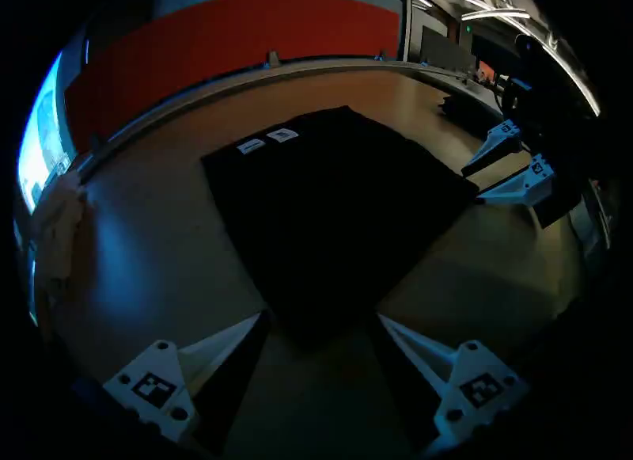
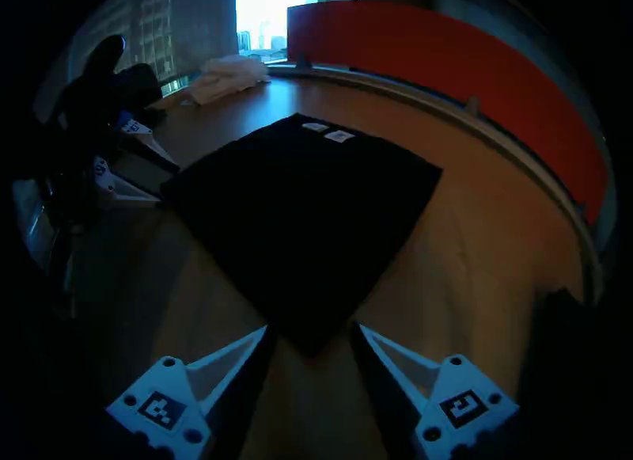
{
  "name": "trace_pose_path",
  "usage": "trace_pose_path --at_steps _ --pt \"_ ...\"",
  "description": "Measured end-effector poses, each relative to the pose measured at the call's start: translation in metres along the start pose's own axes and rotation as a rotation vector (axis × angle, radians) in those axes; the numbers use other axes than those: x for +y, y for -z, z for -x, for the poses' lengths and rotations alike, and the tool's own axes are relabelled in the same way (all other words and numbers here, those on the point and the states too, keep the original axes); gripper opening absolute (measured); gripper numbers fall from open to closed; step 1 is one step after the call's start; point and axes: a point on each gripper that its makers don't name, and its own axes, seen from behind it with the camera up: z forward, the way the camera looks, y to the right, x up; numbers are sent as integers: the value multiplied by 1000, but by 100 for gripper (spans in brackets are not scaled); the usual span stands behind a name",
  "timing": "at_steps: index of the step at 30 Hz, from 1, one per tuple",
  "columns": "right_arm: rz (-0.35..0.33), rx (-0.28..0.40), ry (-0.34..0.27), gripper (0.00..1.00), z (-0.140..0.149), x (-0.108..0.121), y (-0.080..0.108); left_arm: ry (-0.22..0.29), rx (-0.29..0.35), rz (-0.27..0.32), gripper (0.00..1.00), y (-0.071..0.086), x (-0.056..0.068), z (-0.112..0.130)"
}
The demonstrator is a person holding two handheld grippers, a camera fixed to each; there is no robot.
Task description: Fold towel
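Towel [image 1: 332,214] lies flat; one corner points between the spread jaws of my left gripper [image 1: 320,319]; another corner likewise meets my right gripper [image 2: 310,328].

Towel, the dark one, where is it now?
In the left gripper view the towel lies flat on the table, its near corner between the fingers of the left hand-held gripper, its right corner by the right hand-held gripper.

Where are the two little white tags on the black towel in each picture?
Left gripper view: white tags on the far left edge of the towel, upper left of centre.
Right gripper view: tags near the towel's far corner, top centre.
Shared landmark: the red wall panel behind.
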Motion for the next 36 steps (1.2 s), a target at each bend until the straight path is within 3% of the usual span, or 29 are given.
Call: trace_pose_path --at_steps 6,12,14,18,24,36 --pt "-9 1 7 54 1 -1 0 12 -9 -7 73 0 -2 0" --pt "-14 1 14 27 1 -4 0 7 -21 -6 50 0 3 -2" --pt "-10 0 11 18 0 -3 0 9 -25 -8 36 -1 5 -2" --pt "-4 3 4 12 -1 -4 2 30 -35 -18 10 -2 5 -4" --pt "13 28 -1 10 -11 -1 8 71 -36 -8 8 0 8 -10" --pt "38 103 -21 10 -46 5 37 93 -3 -21 8 24 7 -40"
